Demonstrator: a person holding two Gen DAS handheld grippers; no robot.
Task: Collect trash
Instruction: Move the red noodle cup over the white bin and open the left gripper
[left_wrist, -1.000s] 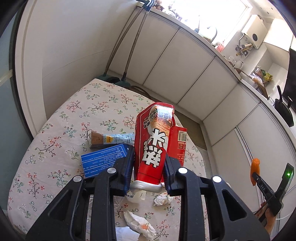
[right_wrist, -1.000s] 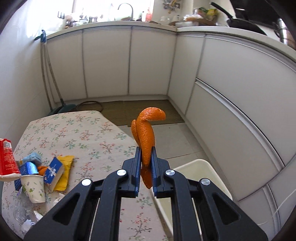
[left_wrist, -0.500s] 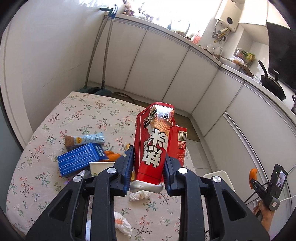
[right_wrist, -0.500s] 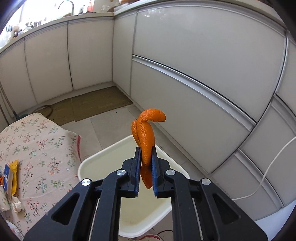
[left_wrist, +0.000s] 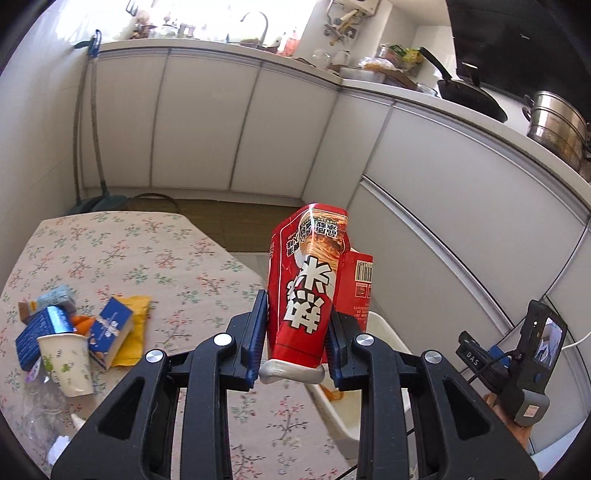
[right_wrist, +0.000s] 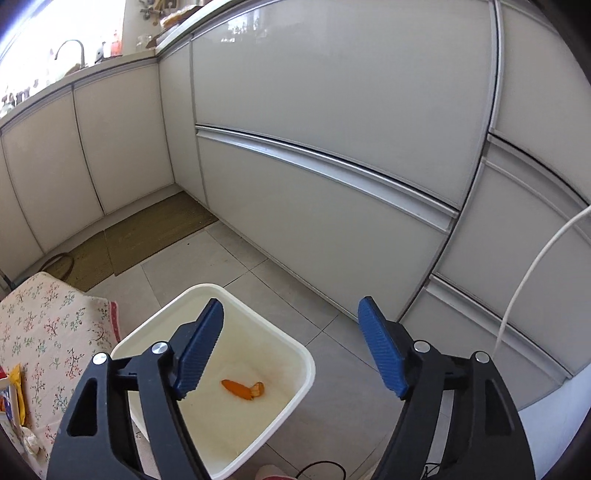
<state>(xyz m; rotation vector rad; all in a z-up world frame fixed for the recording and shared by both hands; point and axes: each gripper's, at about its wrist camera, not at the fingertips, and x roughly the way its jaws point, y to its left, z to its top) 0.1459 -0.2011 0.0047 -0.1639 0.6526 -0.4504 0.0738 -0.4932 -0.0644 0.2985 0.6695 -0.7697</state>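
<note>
1. White glossy cabinet fronts are curving round a grey tiled floor, where a cream plastic bin is standing beside a table draped in floral cloth.
2. Right gripper has just been opening and is hanging wide and empty over the bin; an orange peel, limp and curled, is lying on its bottom.
3. Left gripper is pinching a crumpled red foil snack packet above the table edge.
4. Slick foil is likely risking a slip before reaching the bin.
5. Paper cup, blue cartons and tissues are waiting on the cloth.
</note>
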